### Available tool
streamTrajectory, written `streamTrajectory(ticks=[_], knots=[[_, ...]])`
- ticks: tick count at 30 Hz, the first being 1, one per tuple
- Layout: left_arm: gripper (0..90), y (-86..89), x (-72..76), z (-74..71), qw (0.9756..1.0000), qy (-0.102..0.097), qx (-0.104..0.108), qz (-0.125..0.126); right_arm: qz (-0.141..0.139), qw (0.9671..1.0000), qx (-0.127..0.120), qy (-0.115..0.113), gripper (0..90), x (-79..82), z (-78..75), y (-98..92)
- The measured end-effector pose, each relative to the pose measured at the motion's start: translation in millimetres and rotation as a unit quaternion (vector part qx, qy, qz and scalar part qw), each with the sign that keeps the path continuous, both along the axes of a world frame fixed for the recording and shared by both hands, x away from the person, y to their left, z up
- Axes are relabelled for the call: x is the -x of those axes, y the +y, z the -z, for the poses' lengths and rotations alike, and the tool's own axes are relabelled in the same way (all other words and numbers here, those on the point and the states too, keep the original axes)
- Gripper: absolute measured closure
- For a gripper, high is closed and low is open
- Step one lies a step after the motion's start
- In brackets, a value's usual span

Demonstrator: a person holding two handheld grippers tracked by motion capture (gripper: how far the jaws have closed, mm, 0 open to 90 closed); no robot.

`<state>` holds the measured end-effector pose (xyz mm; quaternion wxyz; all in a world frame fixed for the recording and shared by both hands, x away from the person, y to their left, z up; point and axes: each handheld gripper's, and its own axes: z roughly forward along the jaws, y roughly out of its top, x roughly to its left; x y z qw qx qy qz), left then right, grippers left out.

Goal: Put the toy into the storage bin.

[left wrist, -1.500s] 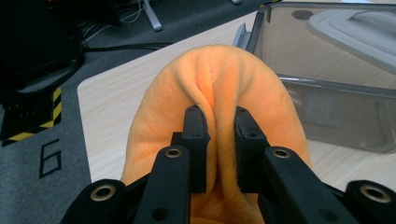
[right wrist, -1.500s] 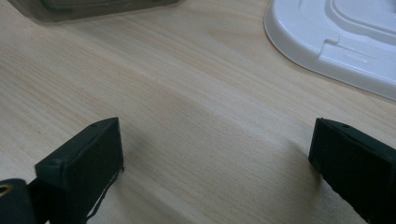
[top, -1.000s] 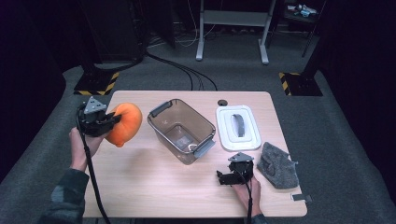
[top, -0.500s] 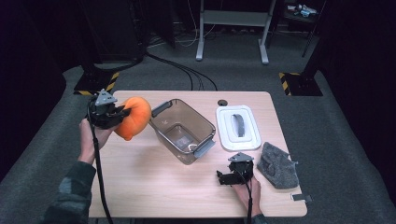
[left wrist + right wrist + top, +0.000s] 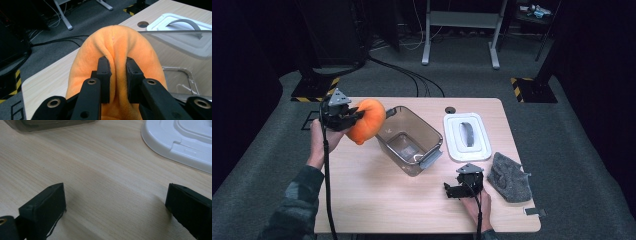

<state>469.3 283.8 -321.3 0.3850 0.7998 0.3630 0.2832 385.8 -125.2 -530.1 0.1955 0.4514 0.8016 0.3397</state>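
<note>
pale wooden table (image 5: 377,200), grey carpet (image 5: 577,130), dark room

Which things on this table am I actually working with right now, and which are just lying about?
In the job:
- soft orange plush toy, pinched by the left gripper
- clear brown plastic bin, right beside it

Lying about:
- white plastic lid
- grey crumpled cloth
- right gripper, open on the wooden table

Left gripper (image 5: 343,114) is held raised, fingers (image 5: 103,75) pinched nearly together; right gripper (image 5: 460,186) is rested low, fingers (image 5: 45,205) spread wide.
</note>
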Motion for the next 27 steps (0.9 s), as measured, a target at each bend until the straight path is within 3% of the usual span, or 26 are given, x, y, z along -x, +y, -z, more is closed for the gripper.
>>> streamTrajectory(ticks=[18,27], knots=[[77.0,-31.1,-18.2,-1.4,0.9995,-0.004,0.001,0.032,0.004,1.0000,-0.003,0.000,2.2,0.1,0.1,0.7],[77.0,-46.1,-27.8,4.7,0.9992,0.000,0.001,0.041,0.005,1.0000,-0.003,0.000,2.2,0.1,0.0,0.8]])
